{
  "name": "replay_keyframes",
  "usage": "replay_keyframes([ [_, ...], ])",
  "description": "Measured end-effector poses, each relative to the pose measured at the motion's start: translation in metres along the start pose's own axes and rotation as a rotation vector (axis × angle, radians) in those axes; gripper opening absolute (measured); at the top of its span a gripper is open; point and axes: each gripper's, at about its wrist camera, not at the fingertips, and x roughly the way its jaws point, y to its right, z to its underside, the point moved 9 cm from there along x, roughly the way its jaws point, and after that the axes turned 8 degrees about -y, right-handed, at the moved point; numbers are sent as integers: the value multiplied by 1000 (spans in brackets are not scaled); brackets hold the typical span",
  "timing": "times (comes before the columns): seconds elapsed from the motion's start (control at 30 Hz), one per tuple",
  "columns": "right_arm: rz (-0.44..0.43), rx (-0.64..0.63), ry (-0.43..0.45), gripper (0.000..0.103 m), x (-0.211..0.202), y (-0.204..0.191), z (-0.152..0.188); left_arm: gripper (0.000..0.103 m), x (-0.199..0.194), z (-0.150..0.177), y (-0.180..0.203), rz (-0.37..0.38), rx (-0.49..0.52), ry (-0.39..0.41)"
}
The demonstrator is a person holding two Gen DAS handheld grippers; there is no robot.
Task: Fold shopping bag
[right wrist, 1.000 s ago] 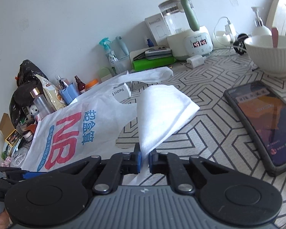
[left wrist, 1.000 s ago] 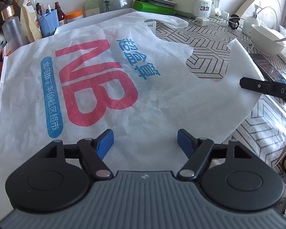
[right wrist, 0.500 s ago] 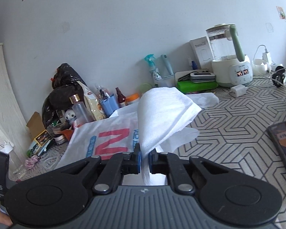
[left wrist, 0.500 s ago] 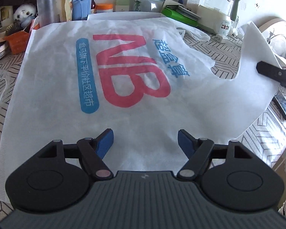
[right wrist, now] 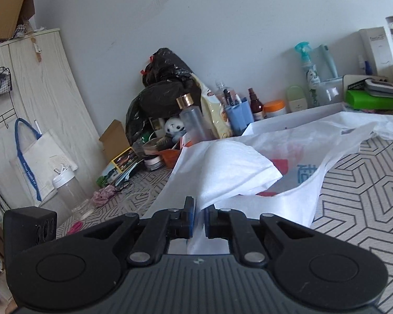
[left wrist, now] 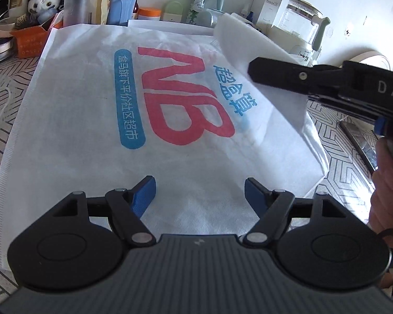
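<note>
white shopping bag (left wrist: 97,120) with red "nb" print lying mostly flat on the patterned desk (right wrist: 366,183), spread out ahead of the left tongs (left wrist: 199,192). left tongs spread wide, blue pads apart, nothing between them, hovering over the near edge of the bag; contact with the fabric not clear from the left wrist view. right tongs (right wrist: 199,219) pressed together, pinching a handle strap (right wrist: 230,167) of the bag, strap lifted off the desk and bulging up just ahead of the pinch. in the left wrist view the right tongs cross in from the right side, carrying the strap over the printed face, above the blue characters. second handle strap (right wrist: 380,124) trailing flat on the desk beyond the bag, far-right of the right tongs. clutter of bottles (left wrist: 77,2) and boxes along the wall beyond the bag; phone (left wrist: 359,141) on the desk to the right of the bag, under the right tongs.

progress: early, judged from the layout. bag laid out and smoothed, first fold in hand, strap side raised over the body but not yet laid down. no crease visible. left: set the strap end down on the print, tuck the other strap, then fold the body down into a compact packet. left tongs likely needed to pin the near edge while the fold lands.
</note>
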Motion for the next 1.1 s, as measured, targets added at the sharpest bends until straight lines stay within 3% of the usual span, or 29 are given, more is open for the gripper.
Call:
replay_keyframes([
  [0.27, -25, -3, -53, 8, 13, -5, 13, 75, -3, 2, -5, 36, -25, 14],
  [0.5, -41, -9, -59, 9, 12, -9, 15, 75, -2, 2, -1, 11, 9, 2],
  [0.63, -57, -28, -63, 8, 13, -16, 13, 75, -12, 4, -12, 17, -44, -33],
  [0.83, -62, -33, -67, 9, 19, -19, 12, 76, -37, 15, -49, -127, -95, -45],
  [0.97, -62, -36, -78, 9, 24, -17, 18, 77, -50, 17, -70, -134, -132, -18],
  [1.1, -69, 5, -110, 9, 32, -12, 26, 77, -50, 24, -96, -197, -196, -27],
])
